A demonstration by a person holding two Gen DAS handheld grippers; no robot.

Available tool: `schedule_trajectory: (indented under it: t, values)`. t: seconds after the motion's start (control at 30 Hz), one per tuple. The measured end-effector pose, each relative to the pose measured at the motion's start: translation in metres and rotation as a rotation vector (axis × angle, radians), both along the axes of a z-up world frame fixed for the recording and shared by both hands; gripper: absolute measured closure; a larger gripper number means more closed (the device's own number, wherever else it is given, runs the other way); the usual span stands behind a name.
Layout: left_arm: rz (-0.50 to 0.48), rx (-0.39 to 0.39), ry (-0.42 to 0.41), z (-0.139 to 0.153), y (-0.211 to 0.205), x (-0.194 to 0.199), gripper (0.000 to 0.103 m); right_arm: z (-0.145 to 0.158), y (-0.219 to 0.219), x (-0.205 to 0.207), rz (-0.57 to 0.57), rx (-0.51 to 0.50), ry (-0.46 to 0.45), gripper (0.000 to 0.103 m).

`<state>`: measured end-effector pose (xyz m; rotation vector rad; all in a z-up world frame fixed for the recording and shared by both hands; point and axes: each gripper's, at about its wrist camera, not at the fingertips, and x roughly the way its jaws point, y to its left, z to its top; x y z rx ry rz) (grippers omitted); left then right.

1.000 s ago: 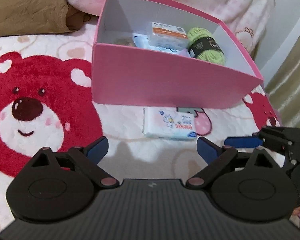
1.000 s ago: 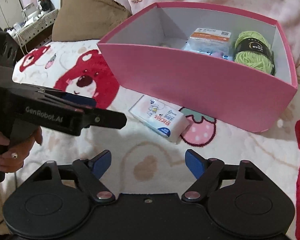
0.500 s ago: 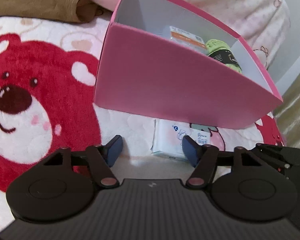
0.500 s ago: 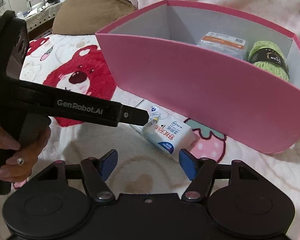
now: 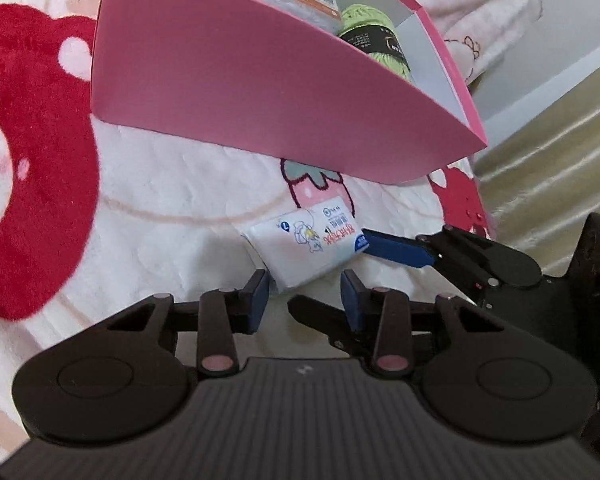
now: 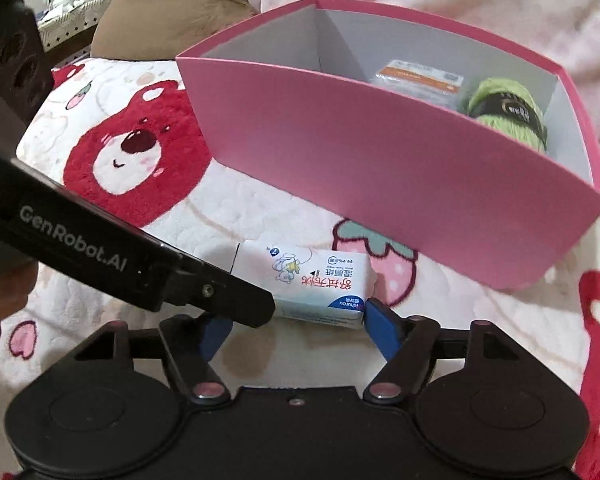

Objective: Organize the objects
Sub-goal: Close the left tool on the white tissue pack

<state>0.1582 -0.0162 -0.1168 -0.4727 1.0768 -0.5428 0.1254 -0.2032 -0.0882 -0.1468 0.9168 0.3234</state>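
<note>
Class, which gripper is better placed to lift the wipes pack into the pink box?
Left. The left gripper, jaws just closing, has a corner of the wipes pack between them; the right gripper, jaws just opening, only has one fingertip at its end.

Red-bear plush blanket [image 6: 132, 152]; brown pillow [image 6: 160, 12]; white wall [image 5: 560, 32]; shiny golden curtain [image 5: 552, 160]

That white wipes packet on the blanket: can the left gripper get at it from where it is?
Probably yes. The wipes packet lies just ahead of the left gripper, whose jaws have been closing, nothing between. The right gripper crowds its far end.
</note>
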Motion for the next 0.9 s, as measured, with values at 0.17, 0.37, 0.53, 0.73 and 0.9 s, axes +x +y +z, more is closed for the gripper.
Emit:
schedule_trajectory:
  t: [0.17,0.37,0.53,0.73,0.9]
  values:
    - [0.076,0.054,-0.026,-0.003,0.001,-0.003,0.060,-0.005,0.002,0.001,-0.017,0.027,-0.005,0.014]
    - [0.105,0.022,-0.039,-0.012,0.013,0.004,0.068,-0.012,0.011,0.004,-0.009,-0.002,-0.002,0.013]
    - [0.087,-0.028,-0.005,-0.019,0.008,0.005,0.077,-0.021,0.008,0.007,-0.040,-0.002,0.015,0.012]
    - [0.086,-0.031,-0.009,-0.019,0.009,0.005,0.077,-0.024,0.007,0.009,-0.063,-0.001,0.017,0.012]
    - [0.072,-0.038,-0.004,-0.013,0.007,0.004,0.077,-0.018,0.011,0.004,-0.055,-0.025,0.002,0.013]
